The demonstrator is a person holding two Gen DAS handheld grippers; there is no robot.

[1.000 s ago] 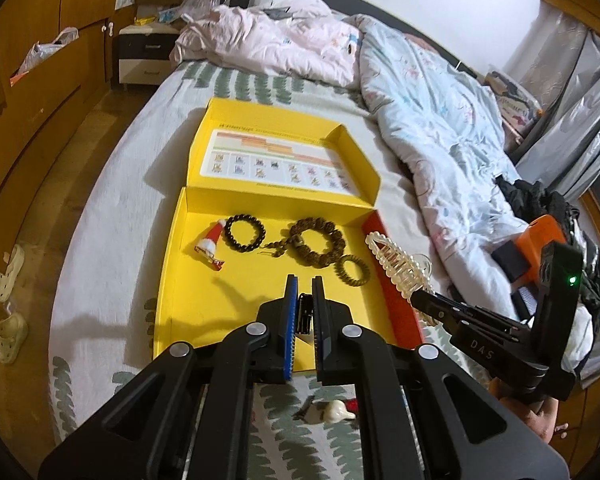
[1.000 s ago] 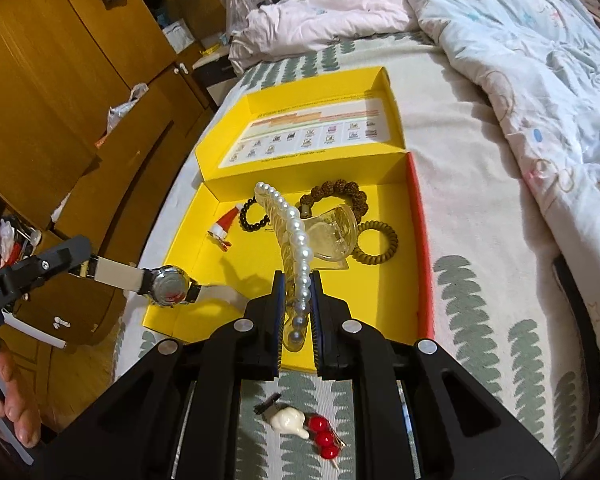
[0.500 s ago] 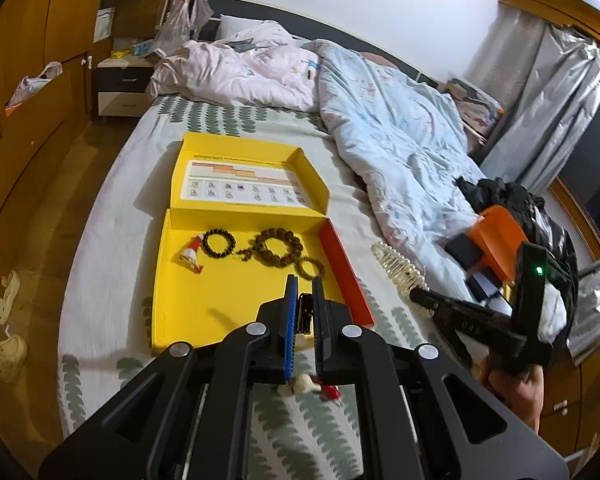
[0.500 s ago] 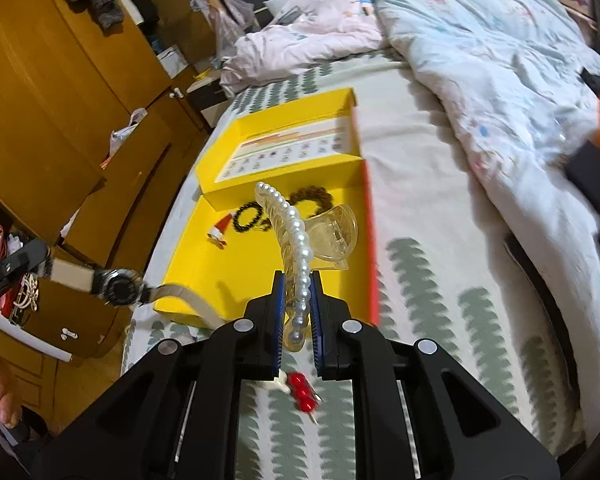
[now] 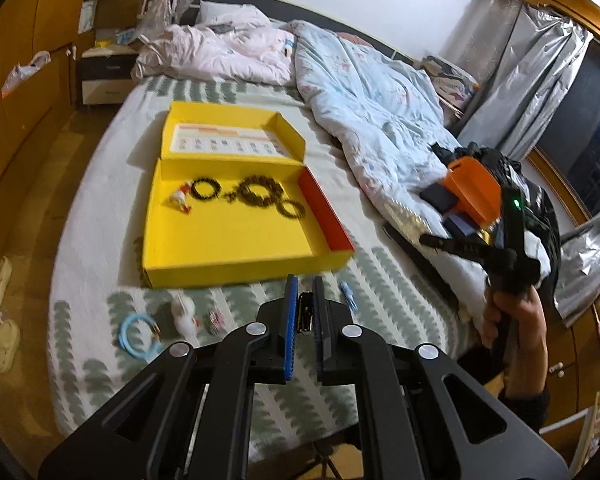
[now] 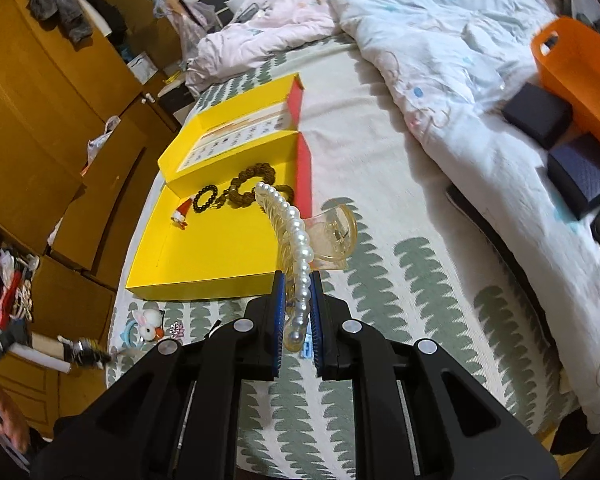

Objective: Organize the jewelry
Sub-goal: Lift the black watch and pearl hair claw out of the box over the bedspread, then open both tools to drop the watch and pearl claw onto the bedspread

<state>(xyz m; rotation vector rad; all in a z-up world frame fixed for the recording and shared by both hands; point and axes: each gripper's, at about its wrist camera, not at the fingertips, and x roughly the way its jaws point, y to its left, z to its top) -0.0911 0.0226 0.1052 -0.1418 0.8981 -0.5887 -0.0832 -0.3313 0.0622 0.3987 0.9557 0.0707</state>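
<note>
**A:** So what's the right gripper (image 6: 296, 312) actually got? Its pads are squeezed onto the bottom end of that pearl hair claw (image 6: 300, 240), with the rest sticking up and out over the bedsheet, just in front of the yellow box (image 6: 204, 248).

**B:** Yeah, and that thing looks light but rigid: clear plastic with a row of pearls glued along the spine. Smooth beads, so probably slippery. Pinching the end makes it a long lever; I'd guess it can twist in the grip. Nearer the hinge would be steadier.

**A:** Fragile?

**B:** The teeth and pearls, I'd say so. Set it down, don't drop it.

**A:** And the left gripper (image 5: 302, 300)?

**B:** Fingers nearly together, nipping something small and dark with a metallic glint. In the right camera it looks like a watch (image 6: 82, 352) on a pale strap, dangling off the bed's edge. Floppy strap, heavier head, so it'll swing.

**A:** Box contents?

**B:** Bead bracelets (image 5: 256, 196) at the back. Plenty of bare yellow up front.
</note>
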